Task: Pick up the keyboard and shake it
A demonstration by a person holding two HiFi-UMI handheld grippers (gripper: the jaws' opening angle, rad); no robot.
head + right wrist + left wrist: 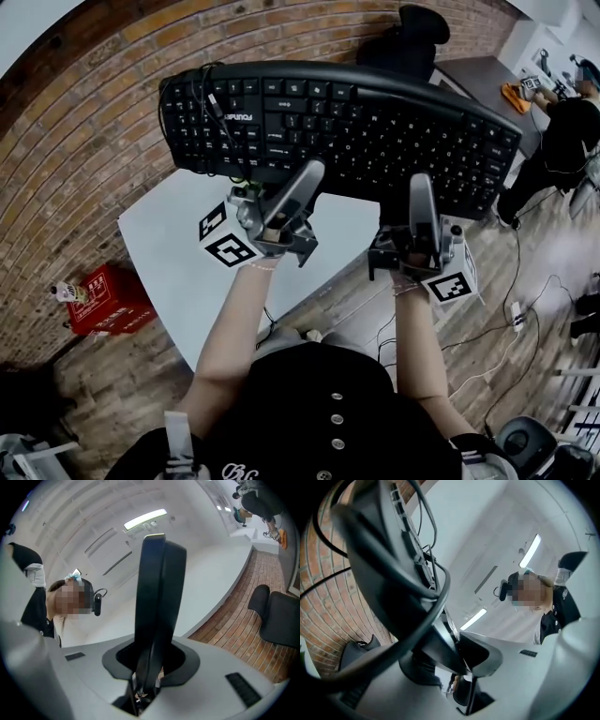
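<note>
The black keyboard is lifted off the white table and tilted with its keys toward me. Its black cable lies looped over the left keys. My left gripper is shut on the keyboard's near edge left of centre, and my right gripper is shut on the same edge further right. In the left gripper view the keyboard and cable fill the left side, clamped in that gripper. In the right gripper view the keyboard stands edge-on in that gripper.
A red box sits on the brick floor at the left. A black chair stands beyond the keyboard. A person in black stands at the far right, and cables trail over the floor on the right.
</note>
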